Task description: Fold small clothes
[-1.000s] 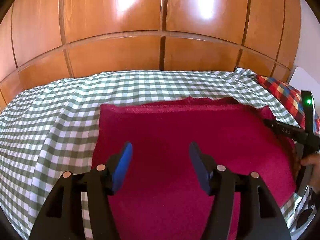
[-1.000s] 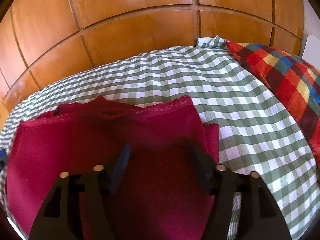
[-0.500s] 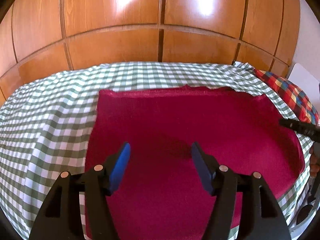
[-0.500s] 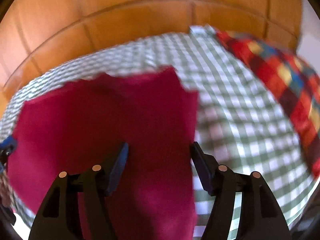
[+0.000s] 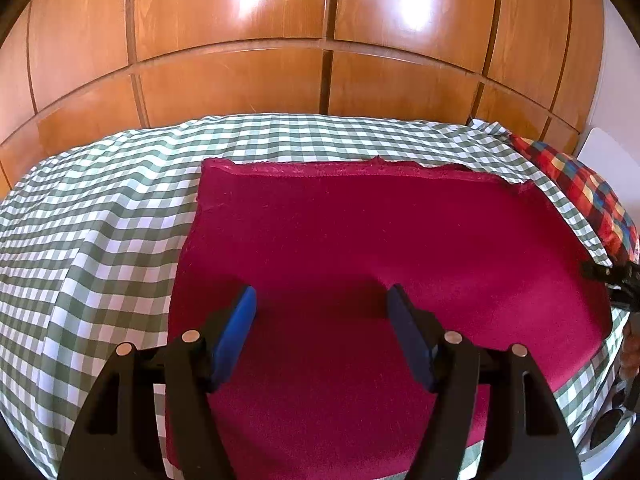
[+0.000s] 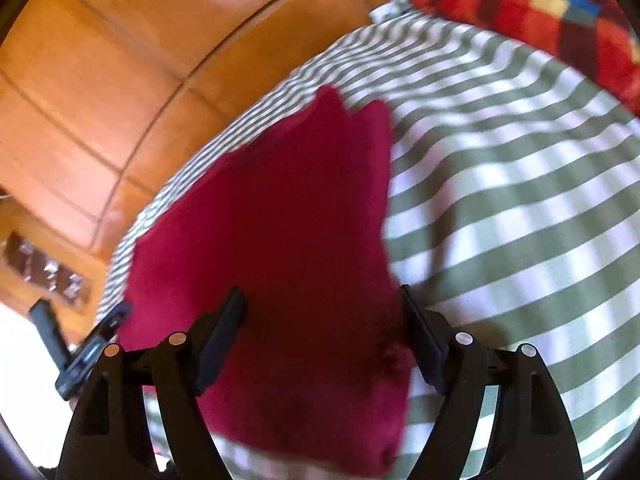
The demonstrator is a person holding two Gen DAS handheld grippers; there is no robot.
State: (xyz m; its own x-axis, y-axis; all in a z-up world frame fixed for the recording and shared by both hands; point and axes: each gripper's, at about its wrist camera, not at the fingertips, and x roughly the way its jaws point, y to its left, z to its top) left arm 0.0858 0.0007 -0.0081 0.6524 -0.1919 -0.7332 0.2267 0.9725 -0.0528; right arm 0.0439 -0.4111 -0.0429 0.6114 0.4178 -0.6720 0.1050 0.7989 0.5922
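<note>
Gingham sheet [image 5: 100,216], green-and-white check, covers the bed at far left of the left wrist view, w/ wooden panelling [image 5: 240,72] behind it. Next over, crimson cloth [image 5: 380,232] lies flat on the sheet, far edge scalloped and roughly parallel to the panelling, near part running under the camera. Left gripper [image 5: 322,300] hangs over the cloth's near-left portion; blue pads [image 5: 236,332] spread wide and still opening, nothing pinched, cloth only beneath them, contact w/ fabric can't be told. Further right, a multicolour plaid pillow [image 5: 580,188] sits at the sheet's right end, beside the cloth's far-right corner. At the frame's right edge a dark bit of the right gripper shows w/ part of a hand [image 5: 630,344] by it.

Right wrist view is blurred and tilted. Left edge: black piece of the other tool [image 6: 92,348]. Centre: same crimson cloth [image 6: 288,220], narrowing away from the camera. Right gripper [image 6: 322,300] jaws apart and opening, straddling the cloth's right edge; no clamp visible. Right of that, bare gingham [image 6: 520,200], then the pillow [image 6: 540,4] top right.
</note>
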